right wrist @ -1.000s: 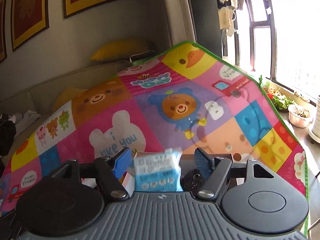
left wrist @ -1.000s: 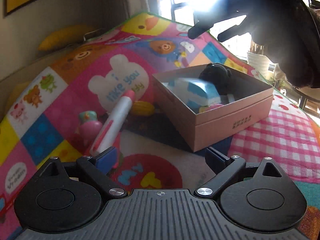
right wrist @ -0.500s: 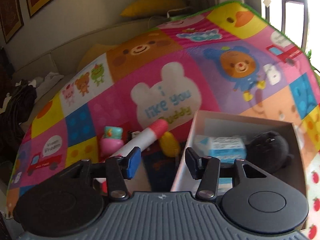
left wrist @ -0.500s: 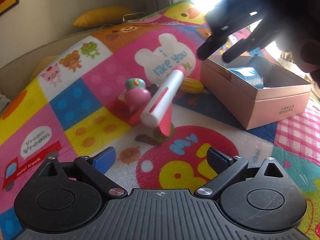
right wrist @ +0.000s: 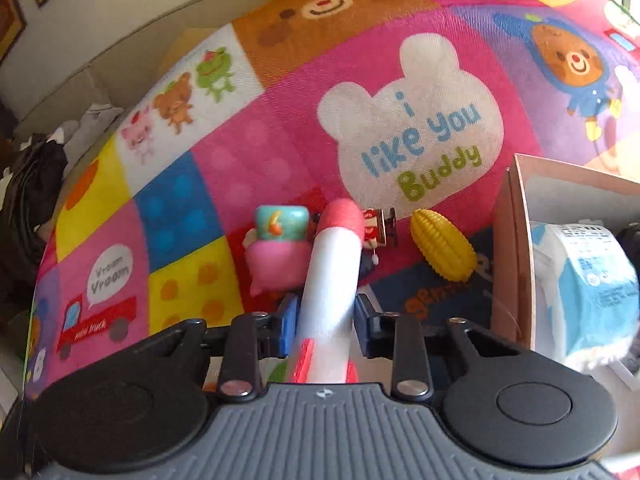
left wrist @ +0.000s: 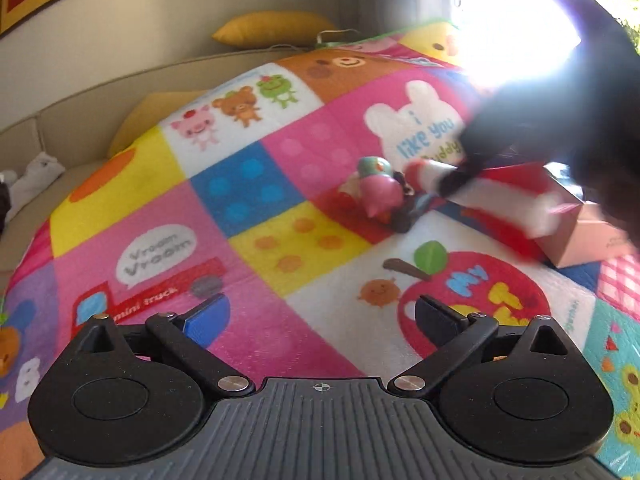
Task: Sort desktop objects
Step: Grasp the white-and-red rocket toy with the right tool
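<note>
The right gripper (right wrist: 325,320) was seen clamped on the white body of the toy rocket (right wrist: 330,276), both pads pressed against its sides just above the red fins. The rocket's pink nose was pointed away from the camera, over the play mat (right wrist: 248,152), with a pink toy figure (right wrist: 280,256) just beside it on the left and a small red-and-white toy (right wrist: 376,226) near the nose. A yellow toy corn (right wrist: 442,250) lay between the rocket and the pink box (right wrist: 516,240). A blue-and-white carton (right wrist: 580,280) was already placed in the box.

The left gripper (left wrist: 322,316) was held above the mat with its jaws spread wide and nothing between them; the rocket was not touched by it.

The step in hand was judged to be the pick-up of the rocket. For the next move, the rocket would need to be raised clear of the neighbouring toys, carried over the box wall and released inside. Because of its length, tilting was judged likely to be required so that it fitted beside the carton.
</note>
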